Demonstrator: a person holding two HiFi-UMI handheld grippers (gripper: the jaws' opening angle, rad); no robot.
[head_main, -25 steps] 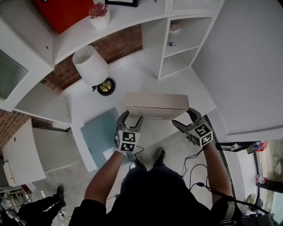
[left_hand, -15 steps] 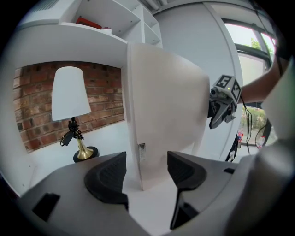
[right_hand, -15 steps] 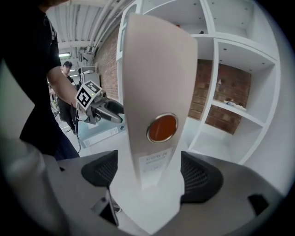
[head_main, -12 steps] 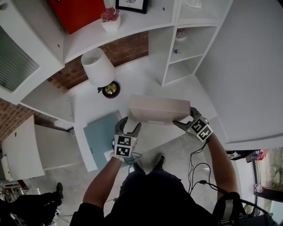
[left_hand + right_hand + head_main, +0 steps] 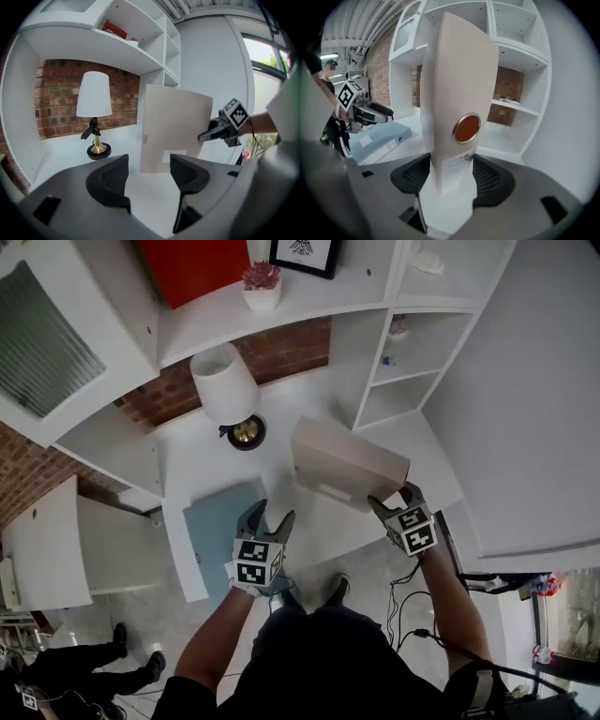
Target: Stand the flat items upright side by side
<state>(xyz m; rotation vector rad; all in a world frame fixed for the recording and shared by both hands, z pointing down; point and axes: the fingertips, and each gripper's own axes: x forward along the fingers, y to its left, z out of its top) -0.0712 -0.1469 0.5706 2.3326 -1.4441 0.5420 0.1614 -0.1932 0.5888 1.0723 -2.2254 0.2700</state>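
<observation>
Evidently a handover had just taken place. A second before, the beige binder (image 5: 349, 465) lay broadside across the front of both grippers, with the left gripper (image 5: 272, 514) up at its near corner. Now it had swung round at an angle, and only the right gripper (image 5: 450, 176) had hold of it. That gripper's jaws had just been closing, and its pads pressed on either side of the spine, low down under the round orange finger hole (image 5: 468, 127) — a hold with the jaws still fairly wide, since the spine is broad.

The left gripper had drawn back, jaws parted, with nothing but bare desk (image 5: 150, 199) between them. The binder's cover stood upright some way ahead of it. By my reckoning the first flat item was as good as standing, which left the blue binder (image 5: 217, 526) lying flat just beside the left gripper (the likely next pick for that free hand).

The beige binder looked like stiff matt board with a wide, gently rounded spine and a white label below the hole. The blue one was the same shape in a pale, smooth finish. Both grippers' pads were black and finely ribbed. Beyond the left gripper stood a lamp (image 5: 93, 93) — smooth white shade, shiny brass foot.
</observation>
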